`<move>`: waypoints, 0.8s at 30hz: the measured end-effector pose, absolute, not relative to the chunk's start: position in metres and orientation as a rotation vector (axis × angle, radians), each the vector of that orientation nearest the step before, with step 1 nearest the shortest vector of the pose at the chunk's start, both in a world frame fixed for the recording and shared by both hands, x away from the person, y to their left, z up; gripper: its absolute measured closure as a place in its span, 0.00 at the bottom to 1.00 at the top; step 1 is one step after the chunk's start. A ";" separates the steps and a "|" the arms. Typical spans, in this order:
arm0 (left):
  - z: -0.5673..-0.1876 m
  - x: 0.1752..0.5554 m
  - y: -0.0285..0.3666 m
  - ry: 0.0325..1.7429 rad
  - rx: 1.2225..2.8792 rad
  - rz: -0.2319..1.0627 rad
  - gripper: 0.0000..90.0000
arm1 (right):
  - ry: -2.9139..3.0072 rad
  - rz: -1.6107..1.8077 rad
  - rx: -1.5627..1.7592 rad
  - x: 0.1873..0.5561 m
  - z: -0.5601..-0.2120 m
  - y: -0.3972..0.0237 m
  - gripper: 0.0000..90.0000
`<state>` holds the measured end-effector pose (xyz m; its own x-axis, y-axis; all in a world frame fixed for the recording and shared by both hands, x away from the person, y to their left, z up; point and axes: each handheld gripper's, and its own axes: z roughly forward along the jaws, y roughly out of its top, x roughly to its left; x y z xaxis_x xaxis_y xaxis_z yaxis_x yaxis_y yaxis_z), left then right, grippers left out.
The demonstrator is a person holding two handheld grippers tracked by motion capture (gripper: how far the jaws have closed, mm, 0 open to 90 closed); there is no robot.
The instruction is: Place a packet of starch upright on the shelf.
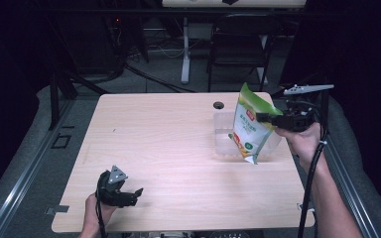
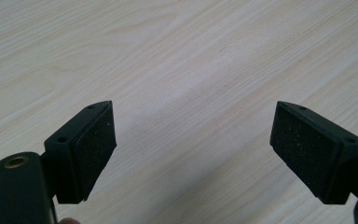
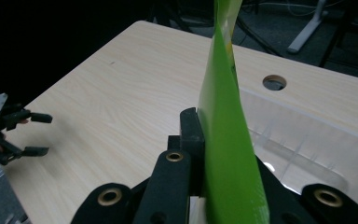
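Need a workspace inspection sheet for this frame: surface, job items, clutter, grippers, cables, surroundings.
Surface: pale wood table, round grommet hole near far edge.
Job's things: green-and-white pouch held over a clear plastic bin.
Clutter: nothing seen.
Grippers: right hand-held gripper shut on the pouch's edge; left hand-held gripper open, low at the near left edge.
Cables: black cable trails from right hand-held gripper.
Surroundings: dark room, folding chair behind.

No writing can be read anywhere; the green and white pouch (image 1: 250,126) carries a small red label near its top, lines of print beneath it and a round green mark lower down, all too small and blurred to make out; its edge (image 3: 223,140) shows plain green.
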<state>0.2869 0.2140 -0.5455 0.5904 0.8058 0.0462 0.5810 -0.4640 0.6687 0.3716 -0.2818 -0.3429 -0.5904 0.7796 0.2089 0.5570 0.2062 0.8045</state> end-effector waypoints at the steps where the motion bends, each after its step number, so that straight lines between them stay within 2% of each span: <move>1: -0.545 0.287 0.214 1.097 2.205 0.478 0.16 | 2.229 1.331 1.279 0.373 -0.342 -0.283 1.00; 24: -0.546 0.288 0.214 1.094 2.216 0.462 0.16 | 2.080 1.292 1.396 0.404 -0.329 -0.302 1.00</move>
<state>0.2875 0.2138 -0.5459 0.5961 0.8020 0.0373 0.5864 -0.4667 0.6621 0.4035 -0.3018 -0.3293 -0.4706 0.8574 0.2085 0.5669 0.1127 0.8161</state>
